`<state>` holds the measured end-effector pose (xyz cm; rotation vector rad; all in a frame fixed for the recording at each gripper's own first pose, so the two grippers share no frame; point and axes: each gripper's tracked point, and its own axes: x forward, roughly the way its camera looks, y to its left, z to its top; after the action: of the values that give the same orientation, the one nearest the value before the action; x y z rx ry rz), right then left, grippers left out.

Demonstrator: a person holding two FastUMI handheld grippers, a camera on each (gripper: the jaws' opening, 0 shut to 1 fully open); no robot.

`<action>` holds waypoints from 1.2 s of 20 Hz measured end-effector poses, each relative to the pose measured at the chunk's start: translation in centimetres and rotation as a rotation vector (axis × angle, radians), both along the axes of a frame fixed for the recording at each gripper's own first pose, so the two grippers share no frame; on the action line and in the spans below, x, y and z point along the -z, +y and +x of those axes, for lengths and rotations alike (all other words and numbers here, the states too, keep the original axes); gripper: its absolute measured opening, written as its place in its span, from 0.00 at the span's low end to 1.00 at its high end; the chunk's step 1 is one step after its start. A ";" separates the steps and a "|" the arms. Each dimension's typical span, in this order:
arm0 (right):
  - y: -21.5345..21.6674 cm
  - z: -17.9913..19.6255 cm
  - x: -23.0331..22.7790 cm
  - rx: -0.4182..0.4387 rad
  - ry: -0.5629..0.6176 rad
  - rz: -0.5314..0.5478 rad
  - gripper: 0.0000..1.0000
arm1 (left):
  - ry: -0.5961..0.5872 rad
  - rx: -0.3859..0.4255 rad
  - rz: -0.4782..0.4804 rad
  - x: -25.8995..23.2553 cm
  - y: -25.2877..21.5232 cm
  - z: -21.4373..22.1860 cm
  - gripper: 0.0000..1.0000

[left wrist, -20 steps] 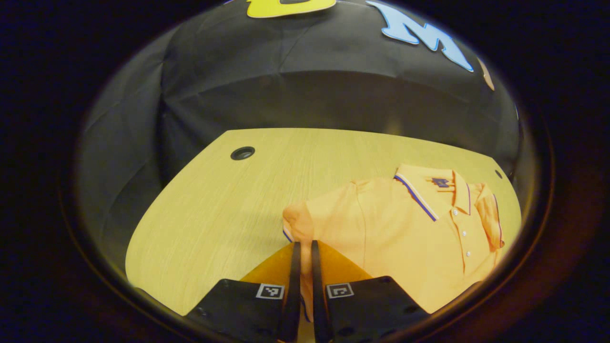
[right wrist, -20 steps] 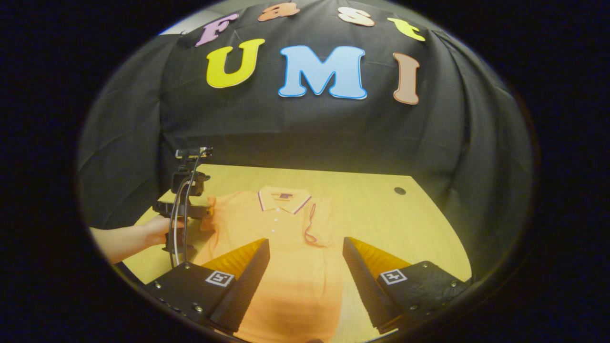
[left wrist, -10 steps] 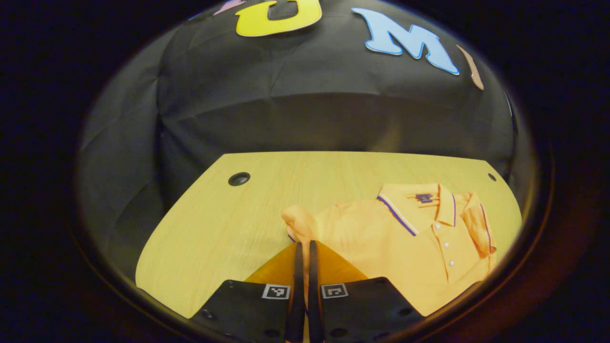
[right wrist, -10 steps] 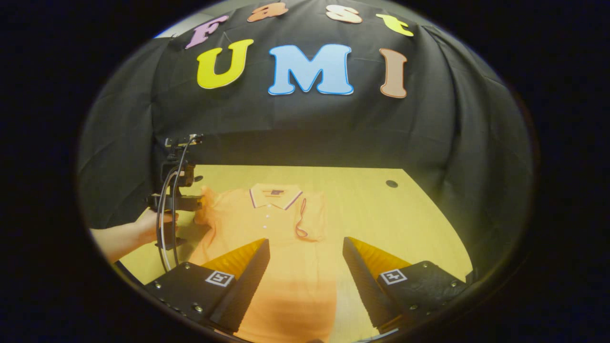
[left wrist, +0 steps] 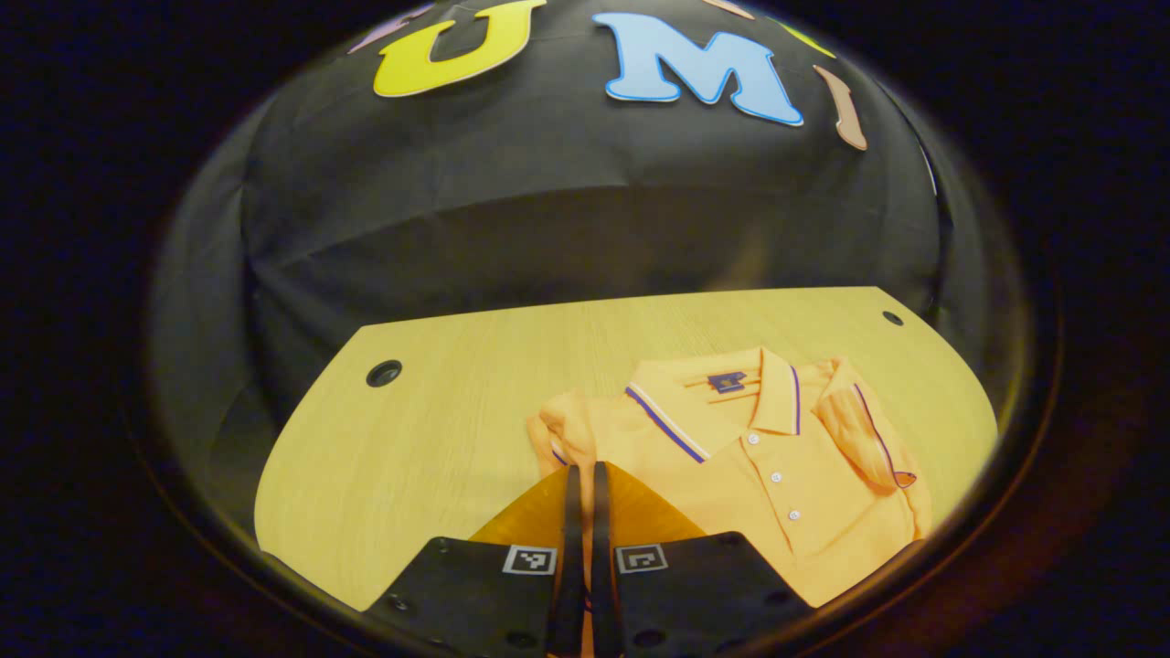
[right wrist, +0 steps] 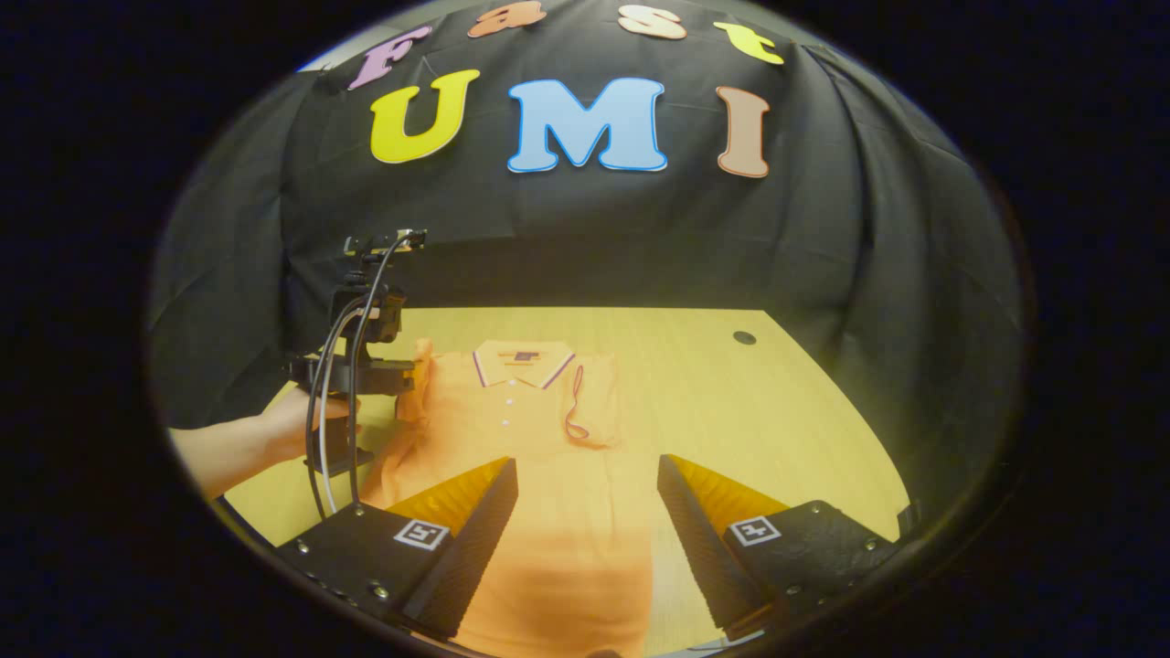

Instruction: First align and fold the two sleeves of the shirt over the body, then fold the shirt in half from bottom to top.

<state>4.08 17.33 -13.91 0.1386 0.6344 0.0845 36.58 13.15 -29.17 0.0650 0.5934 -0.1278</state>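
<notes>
While left gripper (left wrist: 582, 484) jaws pinch the shirt's sleeve (left wrist: 559, 429), right gripper (right wrist: 587, 493) jaws wide apart above shirt (right wrist: 512, 420)

The shirt (left wrist: 731, 457) was made of soft, matt orange cloth. The table (left wrist: 439, 429) was covered with smooth, light wood grain. The wall (right wrist: 585, 238) was draped in matt black cloth.

Left gripper (left wrist: 582, 471): fingers pressed together on the sleeve (left wrist: 559, 429), held by a hand (right wrist: 297, 425) at 9 o'clock. Right gripper (right wrist: 587, 489): fingers spread wide.
</notes>
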 end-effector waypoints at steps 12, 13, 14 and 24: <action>-1.4 -3.6 2.1 0.016 0.010 0.009 0.96 | 0.010 0.075 -0.060 -1.5 -2.5 -4.4 0.81; -1.9 -4.4 2.4 0.022 0.015 0.010 0.96 | 0.008 0.075 -0.064 -1.6 -2.6 -5.4 0.90; -2.2 -5.4 2.9 0.025 0.023 0.014 0.96 | 0.009 0.074 -0.061 -1.7 -2.5 -6.7 0.94; -4.4 -14.0 7.8 -0.006 0.093 0.003 0.95 | 0.022 0.069 -0.045 -2.4 -0.3 -21.8 0.95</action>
<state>-9.94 12.97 -21.72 0.1440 0.7278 0.0853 14.81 12.85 -26.77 0.0407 0.6097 -0.2088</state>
